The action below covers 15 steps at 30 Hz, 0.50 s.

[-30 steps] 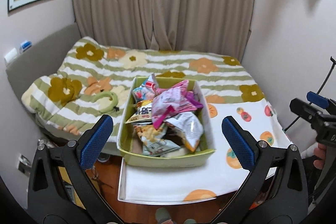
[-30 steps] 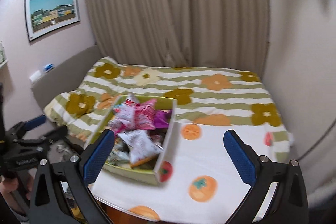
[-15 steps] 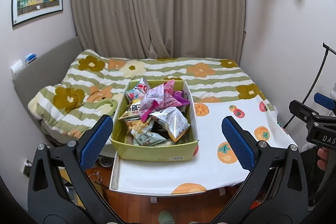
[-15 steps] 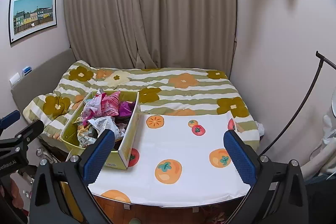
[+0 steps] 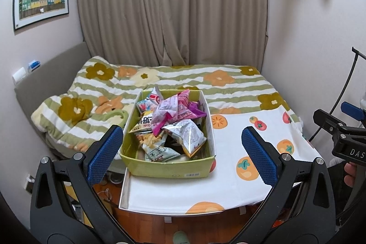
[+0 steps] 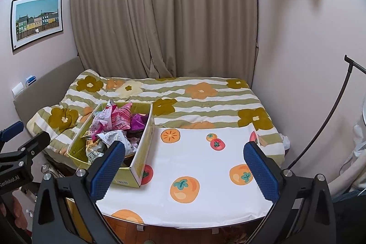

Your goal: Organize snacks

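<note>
A yellow-green box (image 5: 168, 169) (image 6: 80, 150) full of several crumpled snack packets (image 5: 173, 120) (image 6: 114, 122) stands at the left end of a white table cover printed with orange fruit (image 5: 228, 186) (image 6: 201, 166). A pink packet (image 5: 180, 106) lies on top of the pile. My left gripper (image 5: 180, 153) is open, held back from the box with nothing between its blue pads. My right gripper (image 6: 183, 167) is open too, over the bare cover to the right of the box, and holds nothing. Each gripper shows at the edge of the other's view.
Behind the table lies a bed with a green-striped flowered quilt (image 5: 183, 81) (image 6: 194, 97), curtains behind it. A green curved toy (image 5: 114, 116) rests on the quilt left of the box. A black stand pole (image 6: 324, 120) leans at the right wall. Wooden floor shows below the table's front edge.
Both grippers have pulled back and risen, so the box and table look smaller and farther away. The right wrist view has swung right, toward the bare cover. Both stayed open.
</note>
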Each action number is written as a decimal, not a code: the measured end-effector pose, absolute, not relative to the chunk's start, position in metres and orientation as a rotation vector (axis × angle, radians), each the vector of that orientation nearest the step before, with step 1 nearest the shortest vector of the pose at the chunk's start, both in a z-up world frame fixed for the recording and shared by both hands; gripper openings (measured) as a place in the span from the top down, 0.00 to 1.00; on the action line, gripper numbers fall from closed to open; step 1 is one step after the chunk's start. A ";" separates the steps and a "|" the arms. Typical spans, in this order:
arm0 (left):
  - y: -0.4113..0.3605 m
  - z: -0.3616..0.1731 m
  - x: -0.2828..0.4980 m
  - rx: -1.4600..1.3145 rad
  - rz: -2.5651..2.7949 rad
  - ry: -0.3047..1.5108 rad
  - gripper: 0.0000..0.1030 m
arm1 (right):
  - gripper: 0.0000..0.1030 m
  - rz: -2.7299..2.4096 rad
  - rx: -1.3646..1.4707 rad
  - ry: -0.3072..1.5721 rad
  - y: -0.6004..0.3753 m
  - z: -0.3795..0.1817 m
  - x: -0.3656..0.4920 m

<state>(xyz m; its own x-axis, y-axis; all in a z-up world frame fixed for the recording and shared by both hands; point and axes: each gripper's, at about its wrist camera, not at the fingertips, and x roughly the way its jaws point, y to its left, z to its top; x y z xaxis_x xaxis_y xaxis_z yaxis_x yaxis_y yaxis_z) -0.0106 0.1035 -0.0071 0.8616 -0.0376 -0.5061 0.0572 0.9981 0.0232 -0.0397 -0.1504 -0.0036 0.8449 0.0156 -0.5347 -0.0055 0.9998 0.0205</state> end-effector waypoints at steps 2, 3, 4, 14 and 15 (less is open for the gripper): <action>0.103 -0.007 -0.010 0.039 -0.048 0.528 0.00 | 0.00 0.010 0.021 0.565 -0.151 -0.003 -0.039; 0.103 -0.007 -0.009 0.039 -0.049 0.529 0.00 | 0.00 0.011 0.020 0.565 -0.151 -0.003 -0.039; 0.103 -0.007 -0.009 0.039 -0.049 0.528 0.00 | 0.00 0.010 0.021 0.564 -0.151 -0.003 -0.038; 0.104 -0.007 -0.006 0.043 -0.047 0.526 0.00 | 0.00 0.003 0.025 0.564 -0.152 -0.001 -0.036; 0.104 -0.007 -0.006 0.042 -0.047 0.527 0.00 | 0.00 0.004 0.024 0.566 -0.152 -0.001 -0.036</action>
